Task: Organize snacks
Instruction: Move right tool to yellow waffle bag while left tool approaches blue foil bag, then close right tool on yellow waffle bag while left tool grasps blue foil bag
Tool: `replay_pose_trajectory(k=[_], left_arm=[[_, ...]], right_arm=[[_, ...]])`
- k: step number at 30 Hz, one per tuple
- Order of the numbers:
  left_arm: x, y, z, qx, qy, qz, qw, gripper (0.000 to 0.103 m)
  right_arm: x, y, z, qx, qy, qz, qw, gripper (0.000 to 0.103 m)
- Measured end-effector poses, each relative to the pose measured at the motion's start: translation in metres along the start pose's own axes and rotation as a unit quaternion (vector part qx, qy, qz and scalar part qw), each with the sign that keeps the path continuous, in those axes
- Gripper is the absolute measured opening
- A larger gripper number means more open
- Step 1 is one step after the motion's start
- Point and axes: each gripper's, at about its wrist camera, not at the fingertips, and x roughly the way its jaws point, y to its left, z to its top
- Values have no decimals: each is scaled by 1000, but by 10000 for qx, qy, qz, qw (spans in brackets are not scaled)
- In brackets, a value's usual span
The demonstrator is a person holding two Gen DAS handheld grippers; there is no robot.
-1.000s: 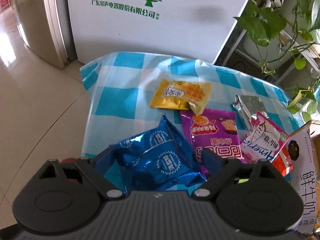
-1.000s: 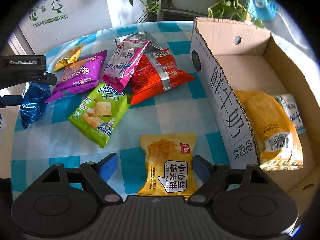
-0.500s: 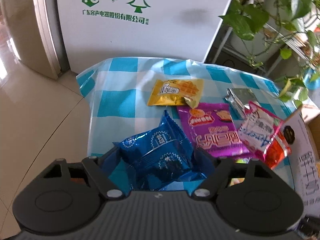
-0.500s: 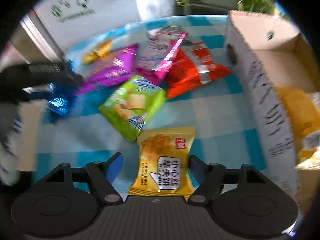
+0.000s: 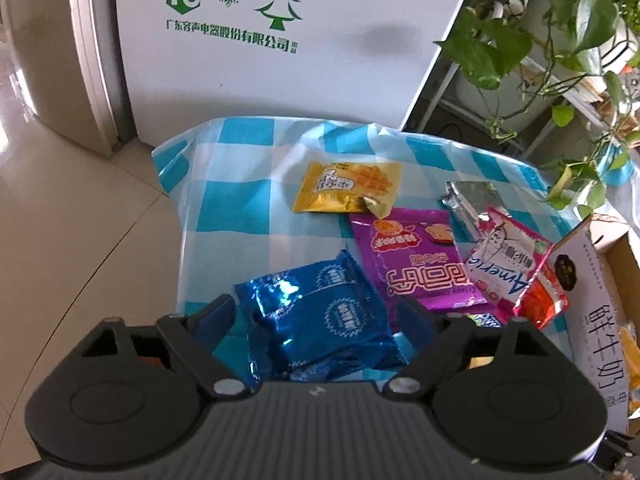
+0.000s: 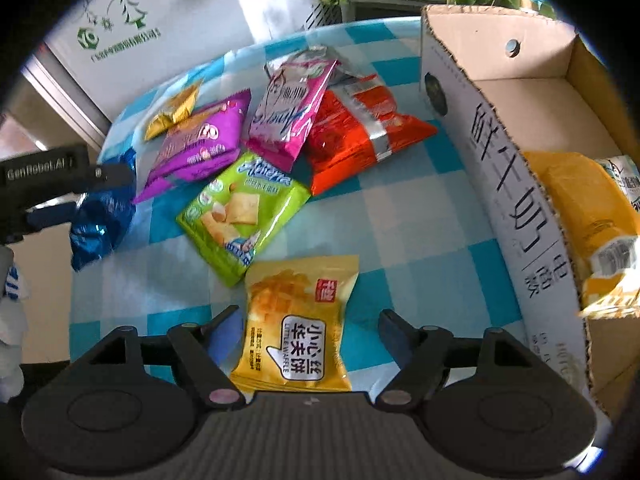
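My left gripper [image 5: 316, 312] is shut on a blue foil snack pack [image 5: 320, 320] and holds it above the table's left edge; pack and gripper also show in the right wrist view [image 6: 102, 216]. My right gripper [image 6: 308, 328] is open, its jaws on either side of a yellow waffle pack [image 6: 296, 324] lying on the checked cloth [image 6: 400, 240]. A cardboard box [image 6: 500, 184] stands at the right with a yellow bag [image 6: 588, 208] inside.
On the cloth lie a green pack [image 6: 240, 212], a purple pack [image 6: 200, 140], a pink pack [image 6: 292, 108], a red pack [image 6: 356, 132] and a small gold pack [image 5: 348, 192]. A white board and plants stand behind.
My left gripper has lifted the blue pack and drawn back a little. My right gripper has swung left and back, staying open around the yellow waffle pack.
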Motion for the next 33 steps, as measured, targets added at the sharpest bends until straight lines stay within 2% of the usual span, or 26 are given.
replay_pose_trajectory(k=[4, 9, 13, 15, 17, 20, 22, 26, 33], left_arm=[[4, 1, 2, -113, 16, 80, 9999, 88], [16, 0, 2, -134, 209, 211, 9995, 94], [20, 2, -1, -236, 281, 172, 9992, 95], [19, 1, -2, -163, 219, 172, 9995, 92], [18, 0, -2, -135, 184, 79, 9997, 81], [16, 0, -4, -135, 175, 6, 9998, 80], [15, 1, -4, -137, 150, -32, 9998, 78], [9, 2, -4, -82, 53, -33, 9999, 78], [0, 2, -7, -19, -91, -13, 10000, 78]], right_arm=[[4, 11, -1, -191, -18, -139, 9997, 83], [6, 22, -8, -294, -29, -244, 9993, 87], [7, 26, -8, -378, -47, -323, 9988, 87], [7, 29, -10, -405, -70, -363, 9985, 85], [6, 28, -10, -458, -103, -422, 9980, 79], [1, 29, -11, -562, -189, -519, 9969, 65], [0, 27, -11, -615, -224, -533, 9964, 59], [-2, 24, -9, -607, -255, -402, 9970, 56], [-12, 17, -3, -465, -448, -239, 9976, 55]])
